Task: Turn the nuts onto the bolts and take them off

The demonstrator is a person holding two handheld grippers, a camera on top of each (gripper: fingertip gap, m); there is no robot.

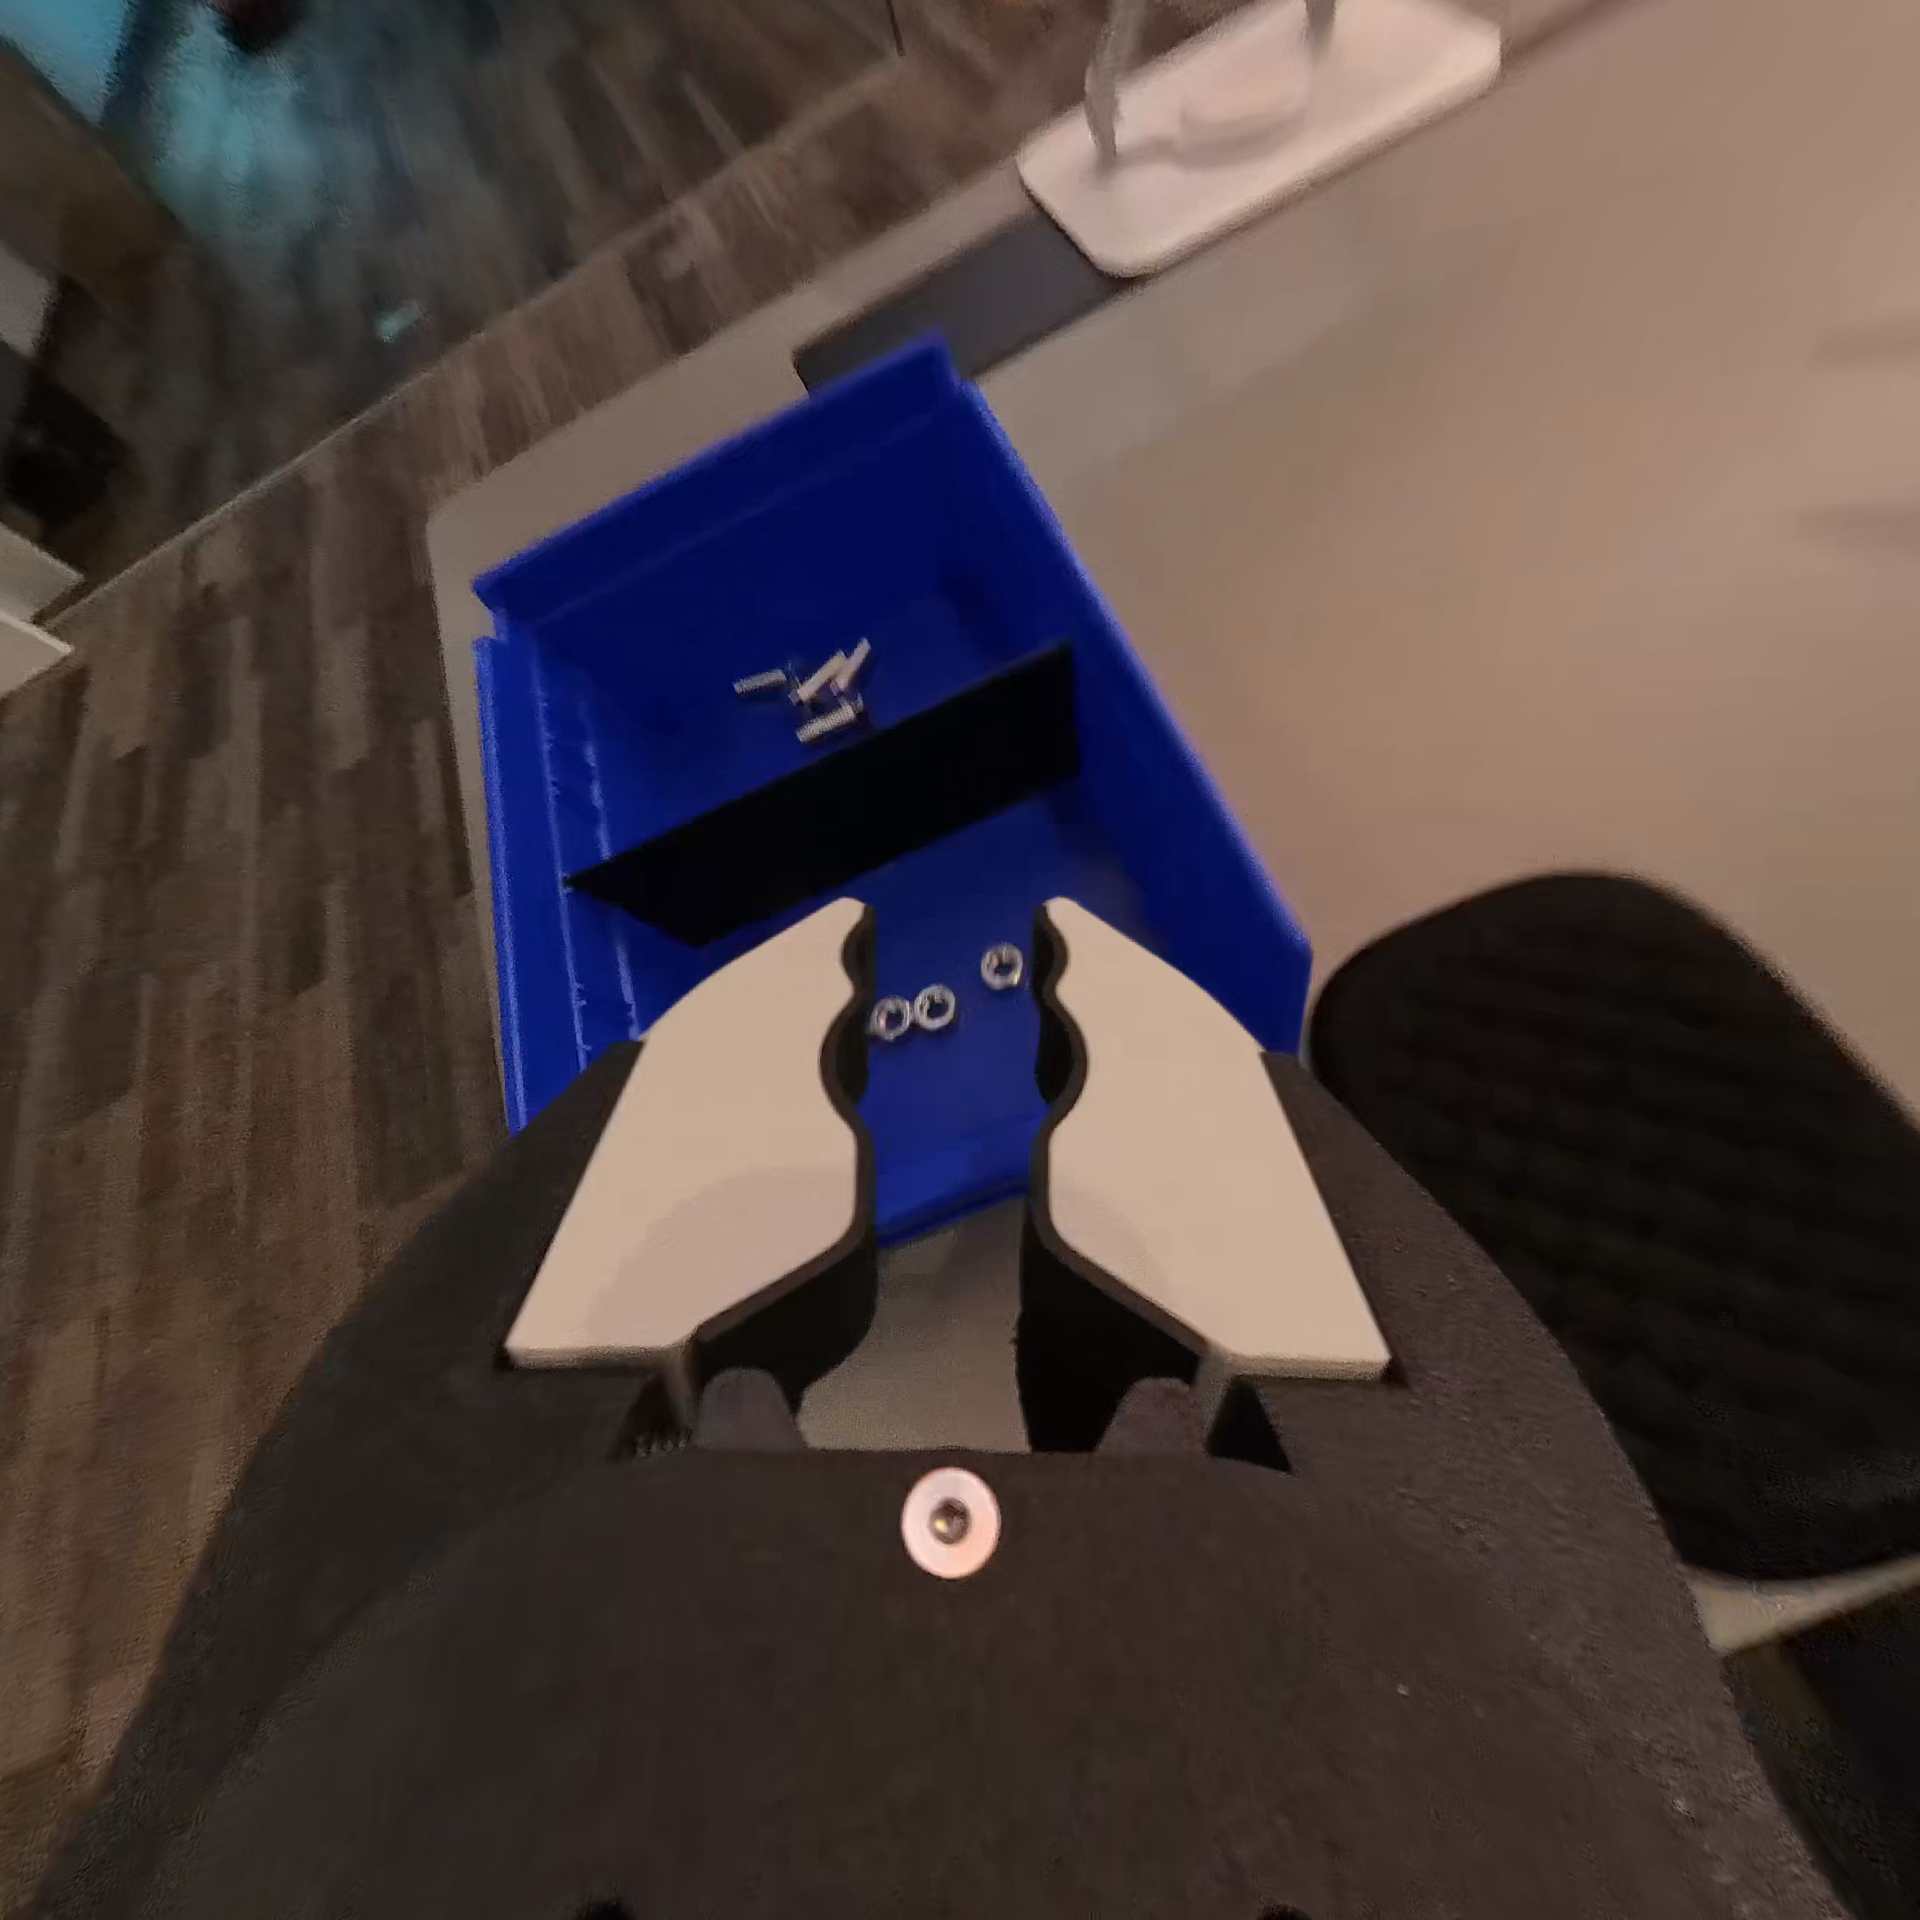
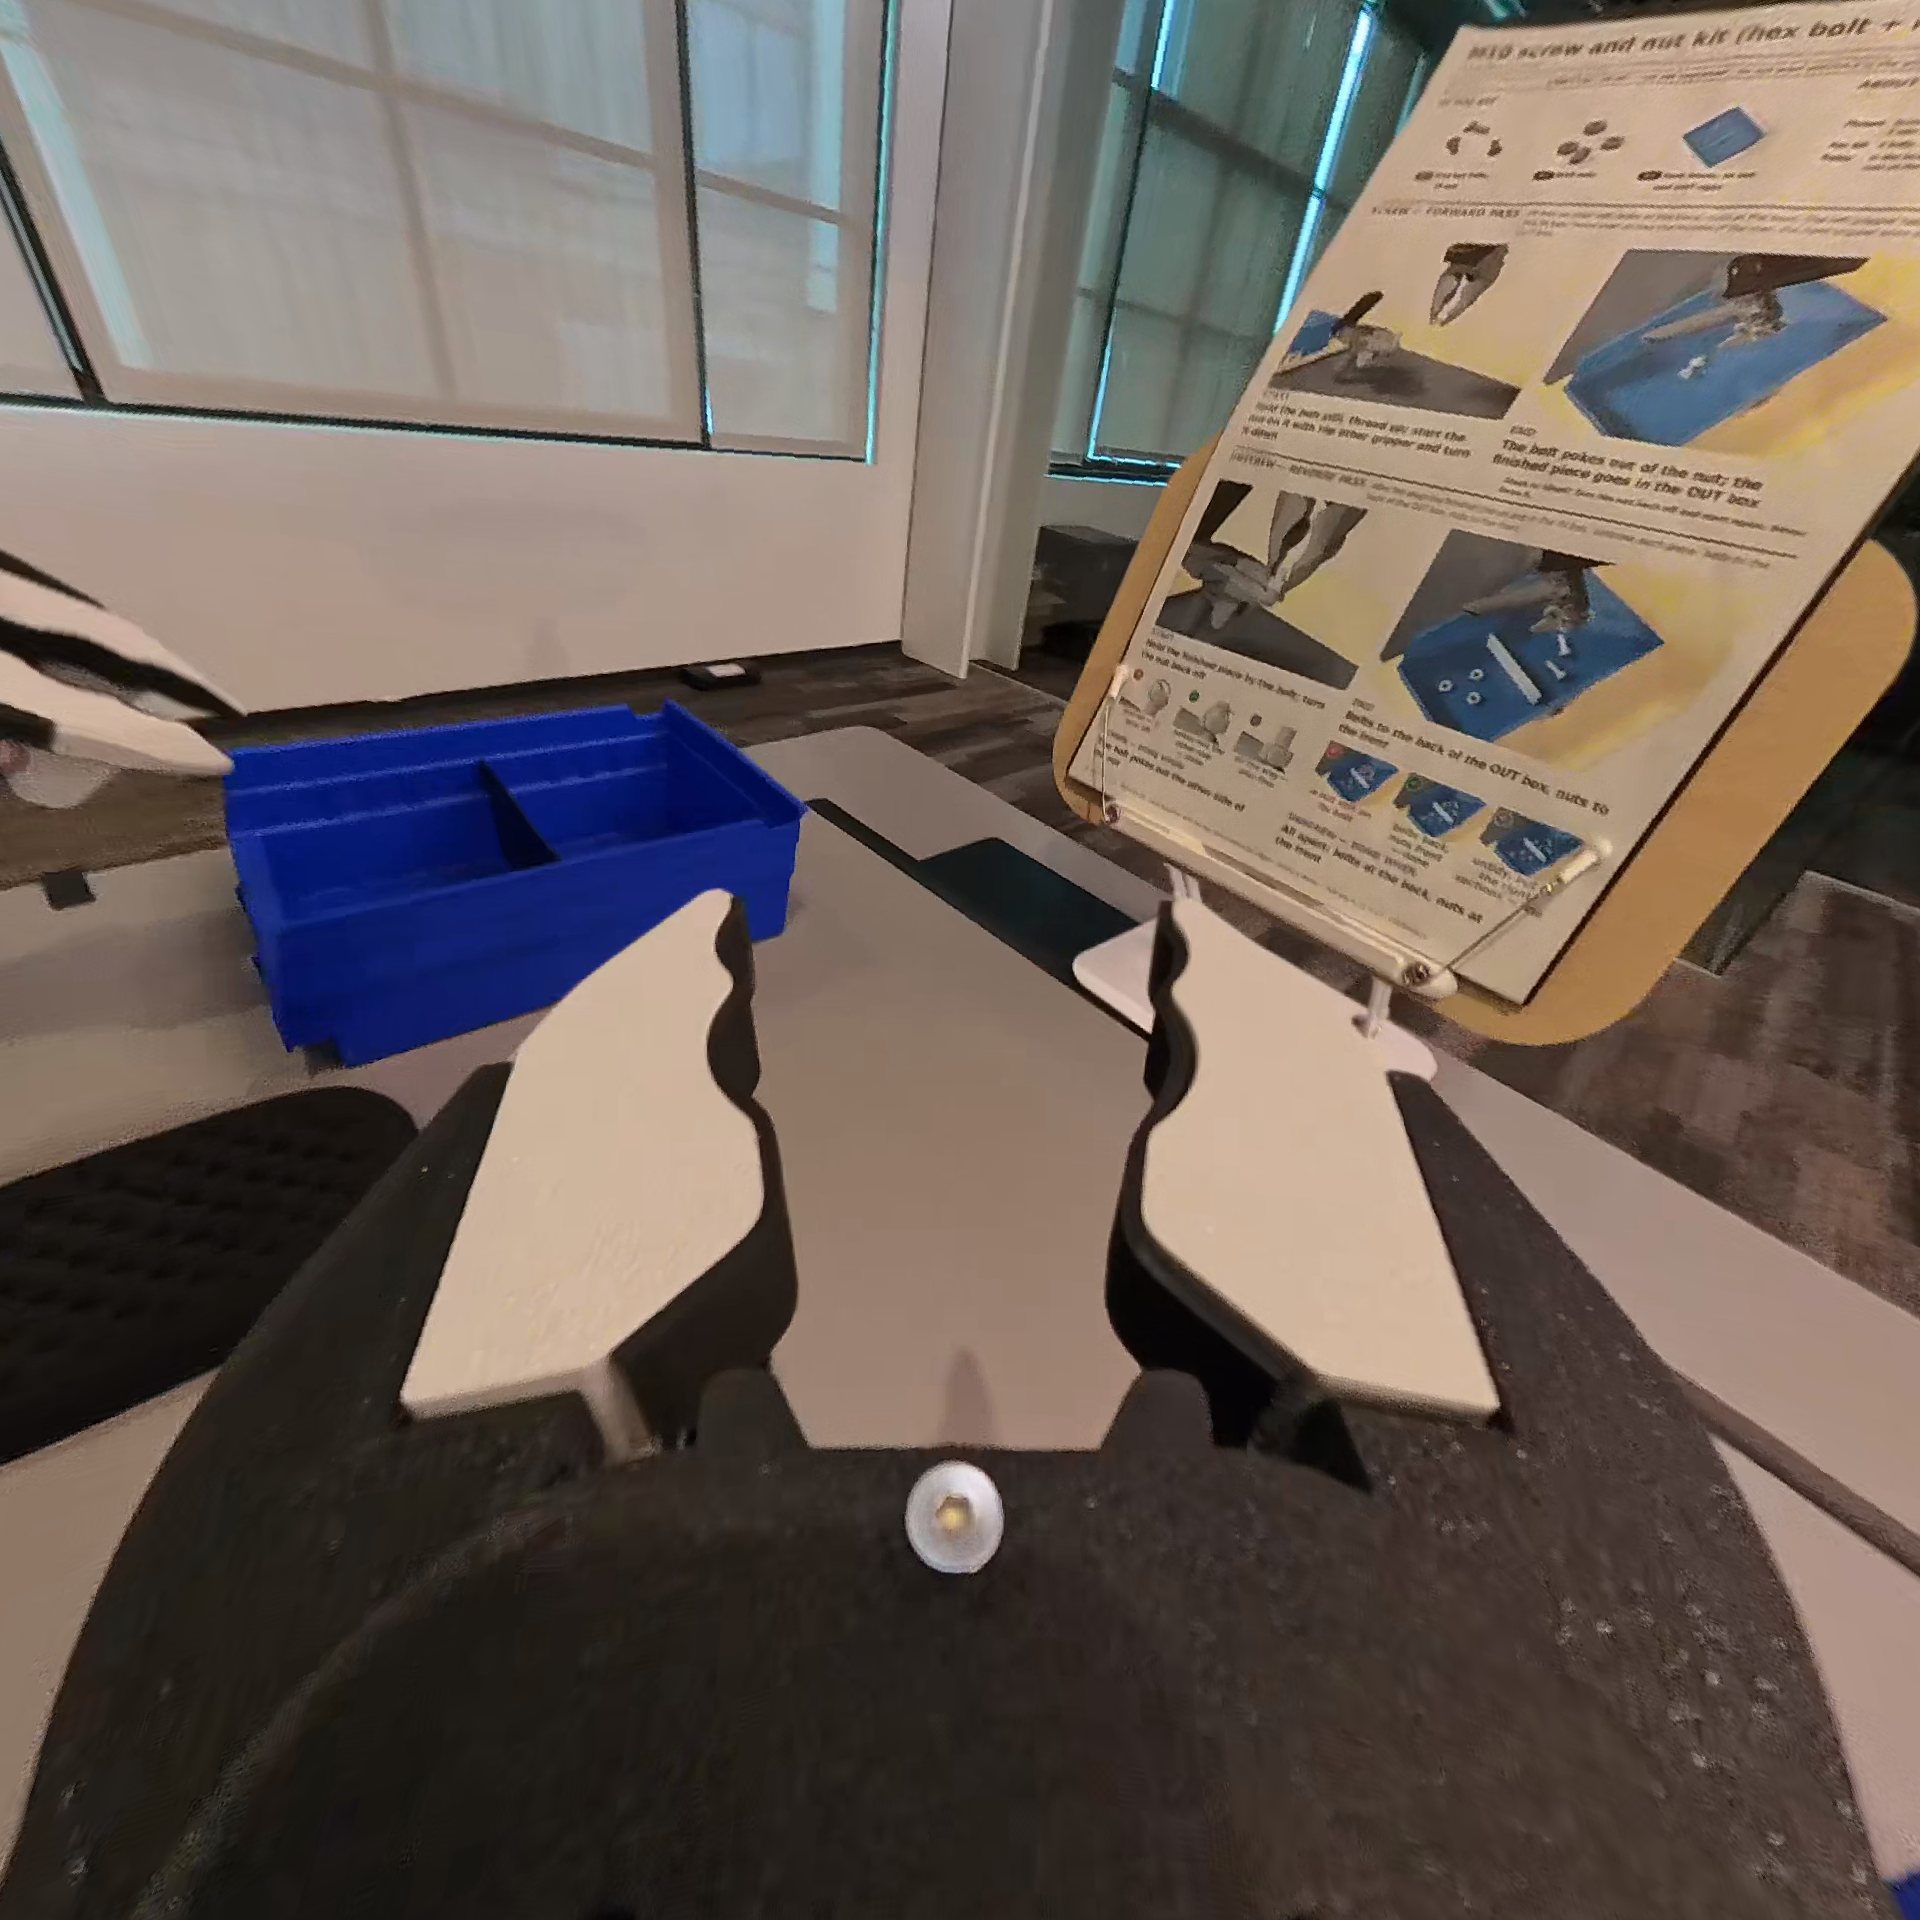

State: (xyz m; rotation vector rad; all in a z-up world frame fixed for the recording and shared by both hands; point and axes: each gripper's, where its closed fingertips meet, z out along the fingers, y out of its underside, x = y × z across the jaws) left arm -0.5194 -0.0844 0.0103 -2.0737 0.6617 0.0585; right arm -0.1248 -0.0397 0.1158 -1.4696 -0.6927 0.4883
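Overhead, left wrist view: left tongs (image 1: 951,925) hang above the blue bin (image 1: 1164,727), jaws apart, nothing between them. Bin sits at the bench (image 1: 1455,623) corner by the floor, split by a black divider (image 1: 831,800). Three loose nuts (image 1: 930,1003) lie in the compartment directly under the tongs; a small heap of bolts (image 1: 810,691) lies in the compartment beyond the divider. Black mesh pad (image 1: 1621,1195) just beside the bin on the bench.

Right wrist view: right tongs (image 2: 951,935) held low over bare bench (image 2: 935,1143), jaws wide apart, empty. Blue bin (image 2: 499,883) seen side-on, toward the bench's far edge; contents hidden by its wall. An instruction sheet on a stand (image 2: 1455,571) at the far right edge.

Judgement: nuts and bolts sorted and separate, none threaded. Either every piece is already apart, or no joining has begun; cannot tell which.
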